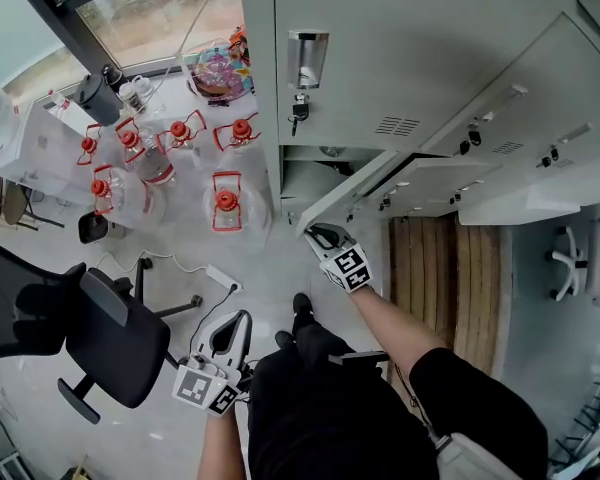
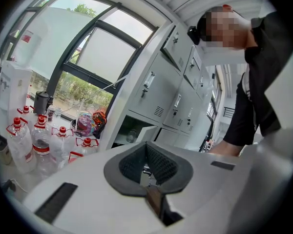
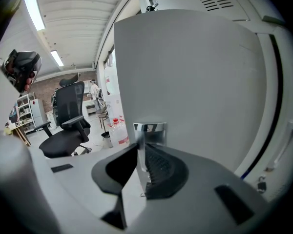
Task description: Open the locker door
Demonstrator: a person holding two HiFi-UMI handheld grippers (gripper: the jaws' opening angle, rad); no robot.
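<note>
The grey locker door (image 1: 352, 196) stands swung out from the low open compartment (image 1: 308, 178). My right gripper (image 1: 322, 236) holds the door's free edge. In the right gripper view the jaws (image 3: 144, 162) are closed on the chrome handle (image 3: 149, 129) set in the door (image 3: 195, 77). My left gripper (image 1: 230, 330) hangs low beside the person's leg, away from the lockers. Its pads meet with nothing between them (image 2: 146, 168). It faces the lockers, and the open compartment (image 2: 131, 135) shows far ahead of it.
Several red-capped water bottles (image 1: 225, 203) stand on the floor left of the lockers. A black office chair (image 1: 90, 333) is at the lower left and a white power strip (image 1: 223, 278) lies nearby. More locker doors (image 1: 450, 183) hang open to the right, over a wooden slat platform (image 1: 450, 288).
</note>
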